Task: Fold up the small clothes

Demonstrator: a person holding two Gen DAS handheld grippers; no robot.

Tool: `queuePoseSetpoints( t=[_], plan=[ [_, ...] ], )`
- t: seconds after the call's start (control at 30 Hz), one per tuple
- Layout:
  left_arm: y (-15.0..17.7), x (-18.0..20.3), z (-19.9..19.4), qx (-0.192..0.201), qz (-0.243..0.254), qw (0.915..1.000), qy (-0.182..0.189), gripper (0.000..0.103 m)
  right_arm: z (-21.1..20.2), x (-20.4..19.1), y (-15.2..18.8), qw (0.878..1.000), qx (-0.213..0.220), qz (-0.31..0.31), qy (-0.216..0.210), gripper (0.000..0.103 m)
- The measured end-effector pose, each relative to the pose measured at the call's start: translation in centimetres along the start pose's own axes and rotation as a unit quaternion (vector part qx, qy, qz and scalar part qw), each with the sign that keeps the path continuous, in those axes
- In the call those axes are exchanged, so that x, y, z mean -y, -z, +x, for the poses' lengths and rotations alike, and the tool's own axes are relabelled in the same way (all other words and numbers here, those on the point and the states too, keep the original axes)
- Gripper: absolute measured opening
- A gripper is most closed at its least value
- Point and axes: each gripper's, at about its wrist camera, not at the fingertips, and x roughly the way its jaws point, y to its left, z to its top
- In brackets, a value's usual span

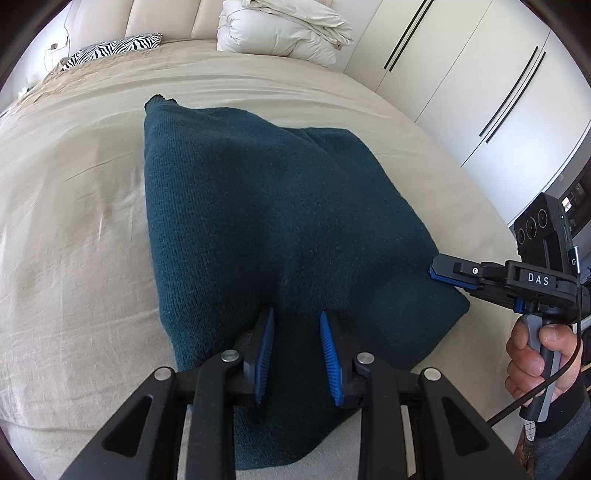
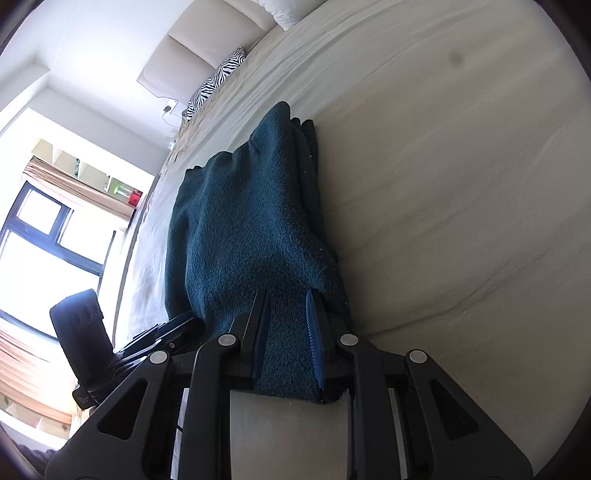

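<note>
A dark teal knitted garment (image 1: 258,206) lies folded on the beige bed sheet (image 1: 74,221). My left gripper (image 1: 297,317) sits at the garment's near edge with its blue pads (image 1: 266,350) apart and cloth between them. My right gripper (image 1: 436,273) comes in from the right, its fingers together on the garment's right edge. In the right wrist view the right gripper (image 2: 288,306) has a thick fold of the teal garment (image 2: 251,221) clamped between its pads. The left gripper (image 2: 173,332) shows there at the lower left.
A heap of white duvets (image 1: 284,29) and a zebra-print pillow (image 1: 118,48) lie at the head of the bed. White wardrobe doors (image 1: 480,92) stand to the right. A window (image 2: 37,240) and shelves show in the right wrist view.
</note>
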Motion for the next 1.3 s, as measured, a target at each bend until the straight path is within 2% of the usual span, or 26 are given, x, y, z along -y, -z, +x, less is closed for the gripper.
queuePoseSetpoints(
  t=[0.03,0.1,0.13,0.17,0.23,0.33,0.37,0.43,0.5,0.57,0.63,0.7,0.77,0.8,0.87,1.0,1.07,1.17,1.3],
  plan=[
    [-0.1,-0.4,-1.1,0.008,-0.013,0.9999,0.007,0.030,-0.7,-0.2,0.1,1.000,0.006,-0.003,0.003,0.021],
    [0.0,-0.7,-3.6,0.039,-0.024,0.9989,0.010,0.045,-2.0,-0.3,0.0,1.000,0.018,-0.007,0.011,0.022],
    [-0.1,-1.1,-4.8,0.058,-0.029,0.9978,0.008,0.059,-2.6,-0.3,0.1,1.000,0.022,-0.011,0.018,0.027],
    [-0.2,-1.5,-5.8,0.077,-0.037,0.9963,0.007,0.066,-3.1,-0.3,-0.2,0.999,0.026,-0.014,0.025,0.030],
    [-0.7,-2.8,-6.6,0.091,-0.056,0.9943,0.007,0.068,-3.4,-0.2,-1.0,0.999,0.031,-0.011,0.032,0.058],
    [-1.8,-5.3,-5.2,0.065,-0.089,0.9938,0.012,0.068,-3.0,0.2,-3.4,0.999,0.030,-0.001,0.022,0.059],
    [-1.9,-6.1,-4.4,0.054,-0.106,0.9926,0.024,0.068,-2.6,0.2,-4.0,1.000,0.027,0.001,0.016,0.059],
    [-2.3,-7.8,-2.6,0.025,-0.143,0.9882,0.048,0.068,-1.3,0.2,-5.3,1.000,0.010,0.007,0.004,0.059],
    [-2.7,-8.8,-0.7,-0.001,-0.164,0.9849,0.058,0.068,0.6,0.0,-6.5,1.000,-0.014,0.006,0.002,0.060],
    [-3.1,-9.5,0.9,-0.020,-0.180,0.9809,0.071,0.074,2.4,0.1,-7.4,0.999,-0.037,0.012,0.004,0.059],
    [-3.8,-9.3,1.7,-0.022,-0.182,0.9802,0.074,0.079,4.2,0.3,-8.3,0.998,-0.055,0.016,0.007,0.059],
    [-4.6,-8.5,2.6,-0.032,-0.163,0.9838,0.066,0.083,5.6,0.7,-8.9,0.998,-0.064,0.021,0.005,0.059],
    [-5.2,-7.4,3.4,-0.038,-0.145,0.9873,0.053,0.081,6.0,0.8,-9.2,0.998,-0.066,0.022,0.002,0.059],
    [-5.5,-6.9,3.7,-0.040,-0.138,0.9883,0.050,0.077,6.2,0.7,-9.4,0.998,-0.068,0.019,0.004,0.054],
    [-5.7,-6.5,4.0,-0.046,-0.136,0.9890,0.037,0.070,7.0,0.4,-9.8,0.997,-0.080,0.005,0.019,0.038],
    [-5.9,-6.1,4.0,-0.049,-0.123,0.9910,0.020,0.060,7.8,-1.1,-9.7,0.994,-0.081,-0.028,0.065,0.029],
    [-5.8,-6.1,3.4,-0.047,-0.123,0.9911,0.016,0.052,7.2,-3.2,-8.8,0.990,-0.068,-0.062,0.105,0.024],
    [-5.6,-5.6,1.6,-0.040,-0.106,0.9936,0.000,0.046,6.5,-7.0,-7.7,0.978,-0.047,-0.118,0.167,0.020],
    [-3.6,-4.8,-3.1,-0.014,-0.071,0.9971,-0.023,0.044,3.9,-12.2,-5.2,0.971,-0.018,-0.159,0.178,0.019]
  ],
)
